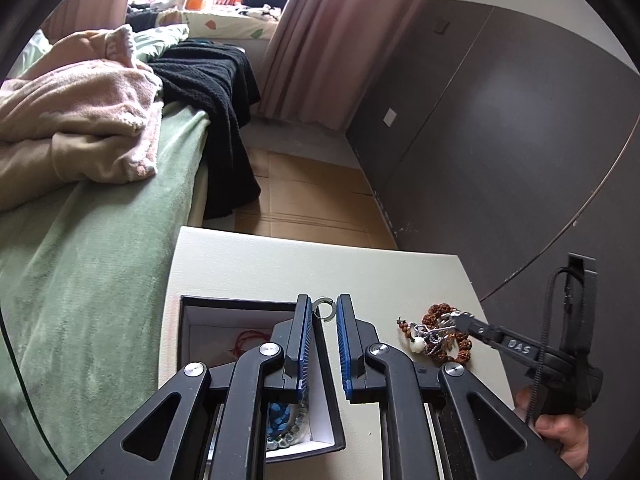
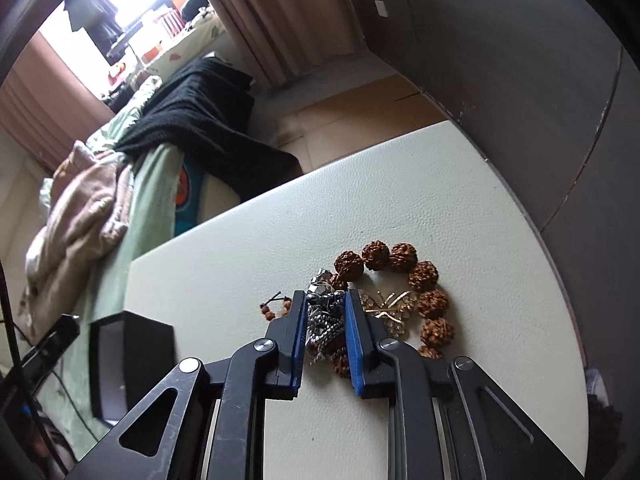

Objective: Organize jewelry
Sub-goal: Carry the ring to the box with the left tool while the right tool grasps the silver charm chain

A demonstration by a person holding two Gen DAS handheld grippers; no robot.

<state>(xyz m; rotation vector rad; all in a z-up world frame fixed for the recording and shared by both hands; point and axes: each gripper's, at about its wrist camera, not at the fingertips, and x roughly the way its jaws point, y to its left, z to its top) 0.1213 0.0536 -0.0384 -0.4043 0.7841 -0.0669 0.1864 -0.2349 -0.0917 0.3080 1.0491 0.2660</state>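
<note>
The left tool [image 1: 324, 312] pinches a small silver ring [image 1: 324, 309] at its tips, hovering over the right rim of the open black box [image 1: 188, 312], likely so the ring can drop inside with the beads already stored there. The right tool [image 2: 325, 308] is closed around a silver chain cluster [image 2: 325, 320] on the counter [image 2: 460, 200], within the brown bead bracelet [image 2: 400, 258] at two o'clock, beside a gold butterfly brooch [image 2: 390, 306].

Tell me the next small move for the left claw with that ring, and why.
Probably ease the left claw back and down over the open box, then release. The silver ring sits pinched at its tips, past the box's far rim and above the white tabletop, while other jewelry already lies inside the box.
</note>
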